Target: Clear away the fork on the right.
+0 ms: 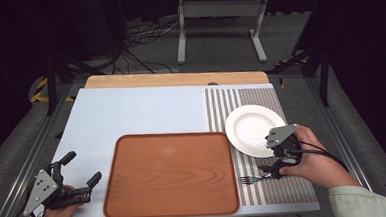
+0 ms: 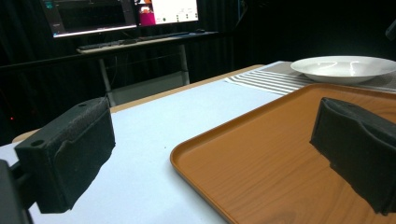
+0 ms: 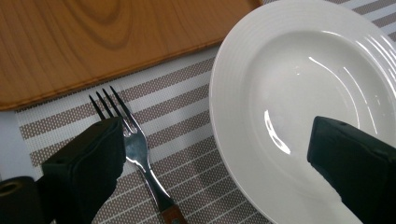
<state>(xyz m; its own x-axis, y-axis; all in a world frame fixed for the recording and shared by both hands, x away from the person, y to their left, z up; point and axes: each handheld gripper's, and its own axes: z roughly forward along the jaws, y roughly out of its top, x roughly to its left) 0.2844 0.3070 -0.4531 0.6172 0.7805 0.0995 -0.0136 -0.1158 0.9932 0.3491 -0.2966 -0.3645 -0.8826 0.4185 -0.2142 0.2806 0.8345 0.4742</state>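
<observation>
A brown wooden tray [image 1: 169,170] lies empty at the front middle of the table. To its right a white plate [image 1: 254,128] rests on a striped placemat [image 1: 280,189]. A fork [image 1: 247,179] lies on the mat just in front of the plate, tines toward the tray. My right gripper [image 1: 275,165] hovers over the fork's handle end. In the right gripper view it [image 3: 219,172] is open, with the fork [image 3: 135,144] beside one jaw and the plate [image 3: 303,93] under the other. My left gripper [image 1: 83,167] stands open left of the tray, holding nothing. In the left gripper view the tray [image 2: 280,154] lies ahead of it [image 2: 212,149].
A pale blue sheet [image 1: 141,111] covers the table left of the placemat. The wooden table edge [image 1: 174,79] shows at the back. A desk with monitors [image 2: 121,14] stands beyond the table. A metal stand [image 1: 221,17] and cables lie on the floor behind.
</observation>
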